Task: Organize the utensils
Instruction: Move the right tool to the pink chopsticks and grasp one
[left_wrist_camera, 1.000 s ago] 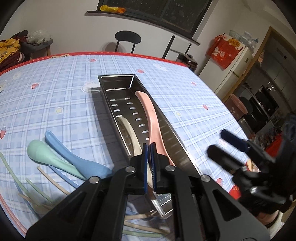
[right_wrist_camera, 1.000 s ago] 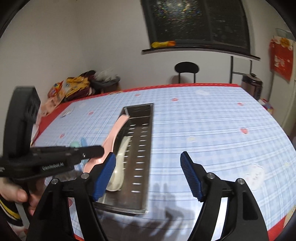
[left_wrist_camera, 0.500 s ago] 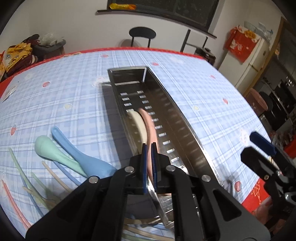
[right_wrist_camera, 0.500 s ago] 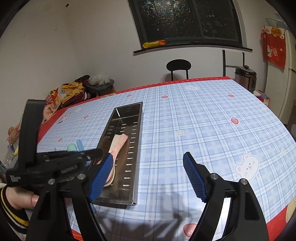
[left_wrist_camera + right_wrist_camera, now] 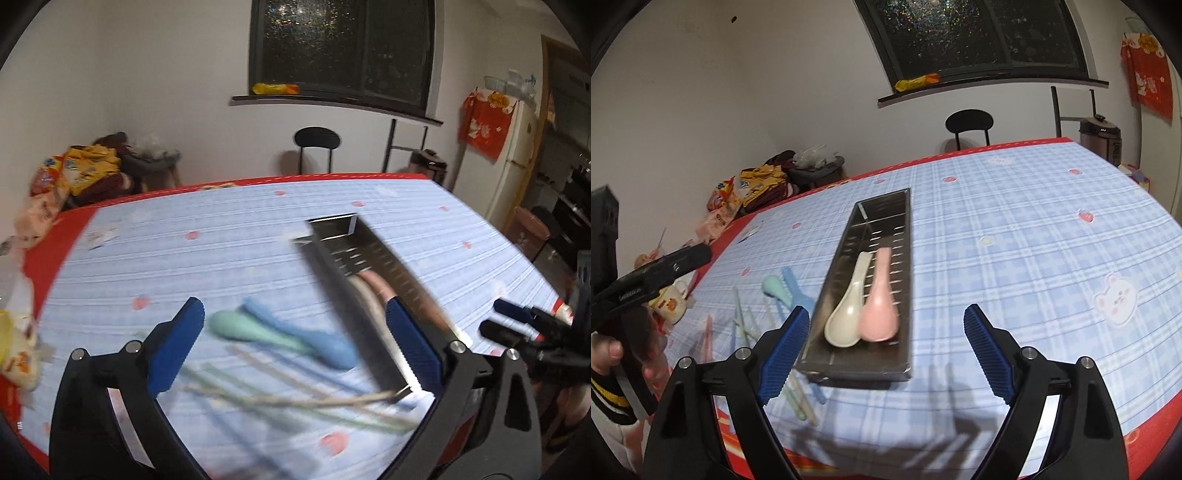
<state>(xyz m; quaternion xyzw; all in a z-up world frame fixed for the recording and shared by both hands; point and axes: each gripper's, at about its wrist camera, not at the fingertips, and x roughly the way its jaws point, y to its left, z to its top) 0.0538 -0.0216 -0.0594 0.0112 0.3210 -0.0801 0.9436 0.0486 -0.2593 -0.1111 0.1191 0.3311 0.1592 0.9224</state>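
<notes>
A long steel tray (image 5: 905,206) lies on the checked tablecloth. A pink spoon (image 5: 880,310) and a cream spoon (image 5: 849,314) lie side by side in its near end. The tray (image 5: 334,229) also shows in the left wrist view. My left gripper (image 5: 295,345) is open and empty, above a green spoon (image 5: 240,326), a blue spoon (image 5: 314,341) and several chopsticks (image 5: 295,400) on the cloth left of the tray. My right gripper (image 5: 882,352) is open and empty, just before the tray's near end.
A small printed cup (image 5: 670,304) stands at the table's left edge. A black chair (image 5: 967,123) stands behind the far edge. Snack bags (image 5: 757,184) lie on a stool at the back left. A rice cooker (image 5: 1100,138) stands at the right.
My left gripper has opened, let the pink spoon go into the tray beside the cream one, and swung left over the loose utensils. My right gripper stays open.
</notes>
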